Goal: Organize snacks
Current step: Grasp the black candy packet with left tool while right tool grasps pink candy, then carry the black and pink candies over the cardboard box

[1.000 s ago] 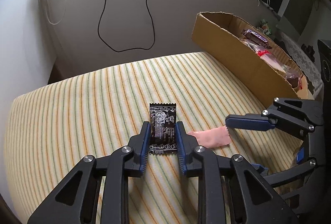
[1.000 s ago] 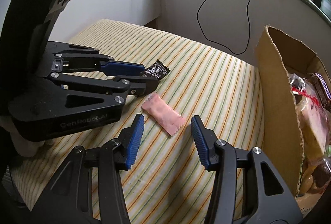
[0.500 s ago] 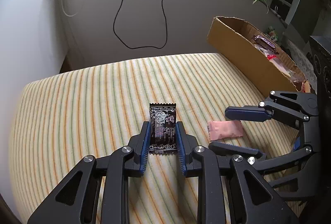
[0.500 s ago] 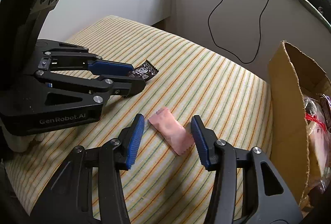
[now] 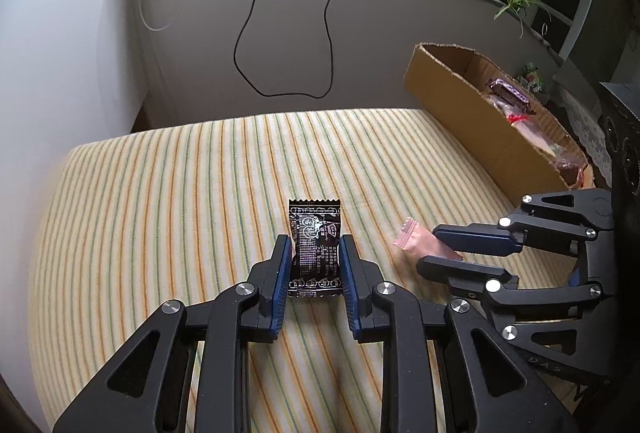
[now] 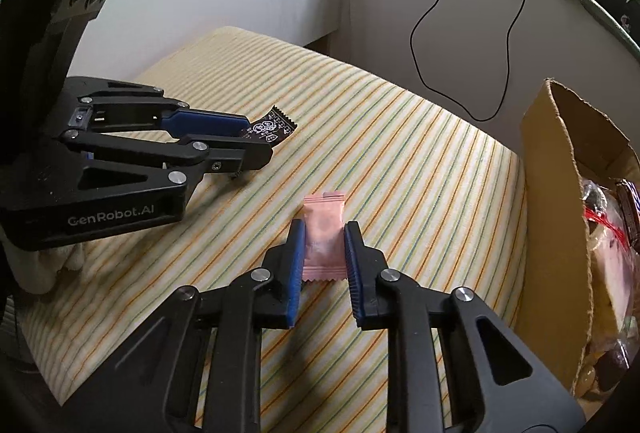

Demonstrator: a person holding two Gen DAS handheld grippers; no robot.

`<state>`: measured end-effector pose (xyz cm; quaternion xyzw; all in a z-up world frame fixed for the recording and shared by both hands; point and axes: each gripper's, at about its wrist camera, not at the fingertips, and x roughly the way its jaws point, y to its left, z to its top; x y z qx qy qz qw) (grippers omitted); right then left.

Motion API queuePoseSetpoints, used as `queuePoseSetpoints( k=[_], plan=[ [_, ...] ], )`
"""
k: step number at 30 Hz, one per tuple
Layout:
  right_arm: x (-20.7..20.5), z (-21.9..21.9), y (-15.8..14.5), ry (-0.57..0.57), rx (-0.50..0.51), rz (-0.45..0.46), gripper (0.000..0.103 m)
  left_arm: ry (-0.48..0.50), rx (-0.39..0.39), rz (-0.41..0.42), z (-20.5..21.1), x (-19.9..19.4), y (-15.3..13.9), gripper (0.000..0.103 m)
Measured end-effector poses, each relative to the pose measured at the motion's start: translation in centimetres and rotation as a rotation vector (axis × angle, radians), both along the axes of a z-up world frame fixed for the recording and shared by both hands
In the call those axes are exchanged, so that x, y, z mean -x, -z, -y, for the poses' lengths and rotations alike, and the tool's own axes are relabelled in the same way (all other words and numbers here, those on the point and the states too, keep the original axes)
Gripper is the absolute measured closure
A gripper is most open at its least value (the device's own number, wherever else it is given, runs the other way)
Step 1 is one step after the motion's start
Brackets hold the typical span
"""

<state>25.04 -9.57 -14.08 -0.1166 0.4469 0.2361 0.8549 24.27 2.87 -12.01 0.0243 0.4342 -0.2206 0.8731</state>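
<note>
Left tongs (image 5: 314, 265) clamp black crinkly foil sachet (image 5: 315, 247); right tongs (image 6: 323, 253) pinch pink soft wrapper (image 6: 324, 239) mid-body; both light, slippery, crushable

A: How does the left gripper (image 5: 314, 263) stand?
B: Tilted downward, its blue pads clamped on a black packet (image 5: 315, 247).
A: And the right gripper (image 6: 324, 251)?
B: Angled down too, pads pinching a pink packet (image 6: 324, 239).

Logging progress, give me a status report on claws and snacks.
Left claw shut on black snack. Right claw shut on pink snack. Box unobstructed.
</note>
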Motion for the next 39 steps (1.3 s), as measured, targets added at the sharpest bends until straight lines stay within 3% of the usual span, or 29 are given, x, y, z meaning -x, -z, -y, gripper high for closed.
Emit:
queuePoseSetpoints(
  k=[8, 20, 28, 39],
  plan=[
    [2.1, 2.8, -3.5, 0.015, -0.084, 0.062, 0.083, -0.015, -0.002, 0.046, 1.3, 0.5, -2.5, 0.081],
    [4.4, 11.3, -8.2, 0.111, -0.137, 0.162, 0.083, 0.073, 0.006, 0.141, 8.8, 1.0, -6.1, 0.081],
    [4.5, 16.4, -9.0, 0.2, -0.138, 0.184, 0.083, 0.143, 0.031, 0.159, 13.7, 0.7, -7.4, 0.081],
    [3.9, 21.6, -8.1, 0.289, -0.148, 0.167, 0.083, 0.225, 0.052, 0.142, 19.5, 0.1, -6.9, 0.081]
  ],
)
